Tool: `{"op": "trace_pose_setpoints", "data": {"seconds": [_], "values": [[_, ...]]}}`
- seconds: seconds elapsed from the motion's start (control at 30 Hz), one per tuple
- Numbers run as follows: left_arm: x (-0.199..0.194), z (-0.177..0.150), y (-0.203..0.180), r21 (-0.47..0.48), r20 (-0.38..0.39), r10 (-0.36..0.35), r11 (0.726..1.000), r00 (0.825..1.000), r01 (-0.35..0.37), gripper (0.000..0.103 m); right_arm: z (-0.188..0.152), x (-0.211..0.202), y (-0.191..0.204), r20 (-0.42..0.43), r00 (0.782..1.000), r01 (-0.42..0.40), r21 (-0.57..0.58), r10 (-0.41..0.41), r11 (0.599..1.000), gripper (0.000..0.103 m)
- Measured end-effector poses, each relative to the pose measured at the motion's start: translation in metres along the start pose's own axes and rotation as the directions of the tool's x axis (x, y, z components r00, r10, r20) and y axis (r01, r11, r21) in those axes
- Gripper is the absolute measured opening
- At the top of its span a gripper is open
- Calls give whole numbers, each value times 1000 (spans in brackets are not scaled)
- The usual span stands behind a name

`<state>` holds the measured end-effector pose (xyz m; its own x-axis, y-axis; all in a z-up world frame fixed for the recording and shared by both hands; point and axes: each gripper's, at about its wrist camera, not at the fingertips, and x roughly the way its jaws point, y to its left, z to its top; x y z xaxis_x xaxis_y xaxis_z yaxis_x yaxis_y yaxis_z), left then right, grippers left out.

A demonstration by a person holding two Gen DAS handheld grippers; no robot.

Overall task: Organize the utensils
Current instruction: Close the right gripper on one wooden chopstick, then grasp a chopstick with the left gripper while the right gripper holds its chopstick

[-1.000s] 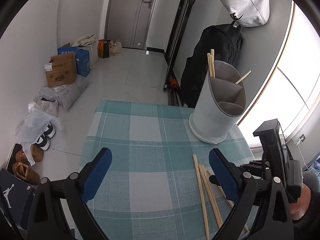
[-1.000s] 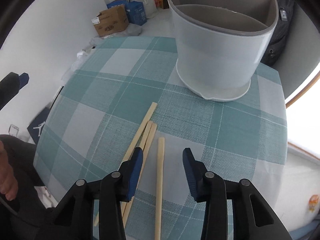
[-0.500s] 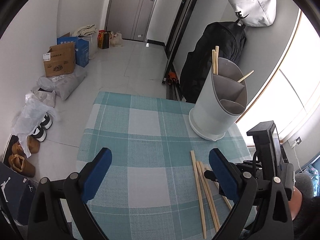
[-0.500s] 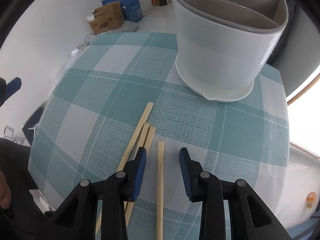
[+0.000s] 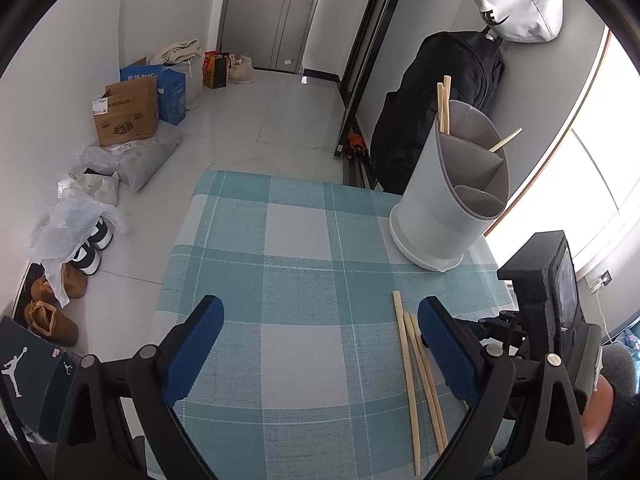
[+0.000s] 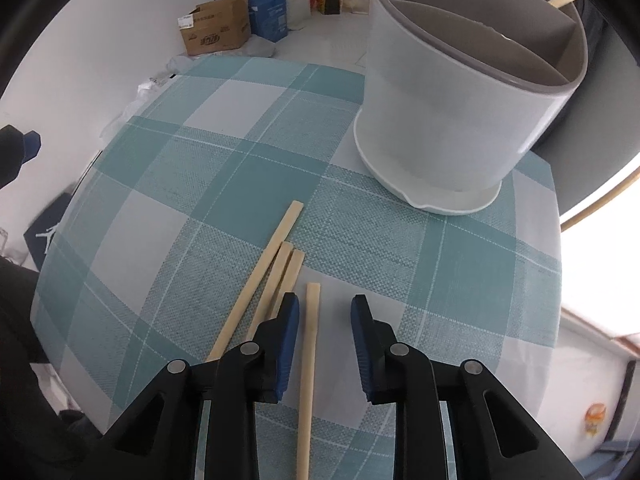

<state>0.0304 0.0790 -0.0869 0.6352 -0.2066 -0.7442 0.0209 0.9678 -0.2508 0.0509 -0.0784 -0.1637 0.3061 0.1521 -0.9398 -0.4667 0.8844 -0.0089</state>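
A grey divided utensil holder (image 5: 452,196) stands at the far right of the checked tablecloth (image 5: 280,280), with chopsticks (image 5: 443,104) standing in its back compartment; it also shows in the right wrist view (image 6: 460,92). Several loose wooden chopsticks (image 5: 412,368) lie on the cloth. In the right wrist view three lie together (image 6: 272,280) and a single chopstick (image 6: 309,344) lies between the blue pads of my right gripper (image 6: 325,312), which is open and low over it. My left gripper (image 5: 320,324) is open and empty above the cloth.
Beyond the table's far and left edges the floor holds cardboard boxes (image 5: 126,116), plastic bags (image 5: 76,224) and shoes (image 5: 52,320). A black backpack (image 5: 440,100) hangs on the wall behind the holder.
My right gripper has come forward and down around the single chopstick, jaws narrowing slightly. My left gripper has pulled back and risen a little.
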Motion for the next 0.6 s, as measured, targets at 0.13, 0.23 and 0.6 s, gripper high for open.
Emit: {"op": "trace_pose_setpoints", "data": {"seconds": [0.13,0.23,0.6], "values": [[5,-3,-2,30,-14,47,998,999,-46,95,1,0,0,10,1000,-17,-13,18,1000,17],[10,-7,-4,54,-27,86,995,996,-84,95,0,0,-2,26,999,-34,5,34,999,6],[36,-25,-38,214,-133,154,969,979,-124,95,-6,-47,-42,205,969,-174,173,137,969,6]]}}
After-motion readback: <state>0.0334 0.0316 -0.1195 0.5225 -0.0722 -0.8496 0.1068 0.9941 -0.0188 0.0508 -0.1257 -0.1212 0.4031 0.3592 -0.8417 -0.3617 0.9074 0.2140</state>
